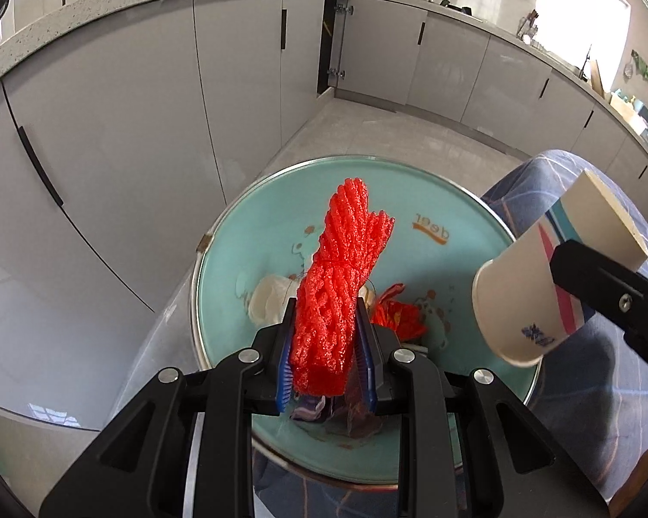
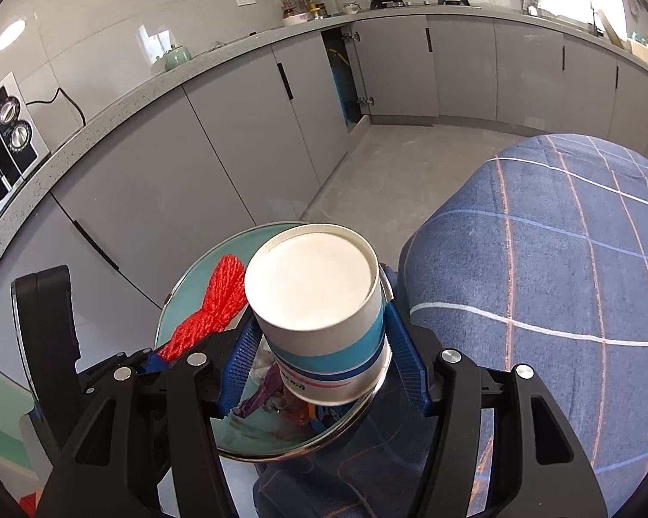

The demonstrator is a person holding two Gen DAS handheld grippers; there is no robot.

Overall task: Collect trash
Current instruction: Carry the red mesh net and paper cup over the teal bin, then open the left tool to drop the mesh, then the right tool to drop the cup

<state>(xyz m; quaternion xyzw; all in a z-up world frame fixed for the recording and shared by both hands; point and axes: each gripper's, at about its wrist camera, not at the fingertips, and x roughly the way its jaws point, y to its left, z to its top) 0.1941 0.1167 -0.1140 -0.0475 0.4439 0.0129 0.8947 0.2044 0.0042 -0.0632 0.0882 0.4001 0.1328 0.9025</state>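
- A red foam net (image 1: 339, 285) is clamped between the blue pads of the left hand-held gripper (image 1: 326, 362); it stands upright out of the jaws.
- A paper cup (image 2: 324, 315) with blue and pink stripes is gripped around its side by the right hand-held gripper (image 2: 324, 367); its white bottom is turned toward the right wrist camera.
- Both items are held above a round bin (image 1: 475, 224) with a teal inside and a metal rim.
- Inside the bin, a white crumpled piece (image 1: 265, 302), a red wrapper (image 1: 399, 315) and a purple wrapper (image 2: 263, 393) are seen lying on the bottom.
- In the left wrist view, the cup is seen at the right, tilted, over the bin's right edge.
- A blue checked cloth (image 2: 561, 259) is seen just beside the bin, on its right.
- Grey cabinets (image 1: 129, 129) and a speckled desk (image 2: 151, 82) are seen behind, with a tiled floor (image 1: 389, 129) between.
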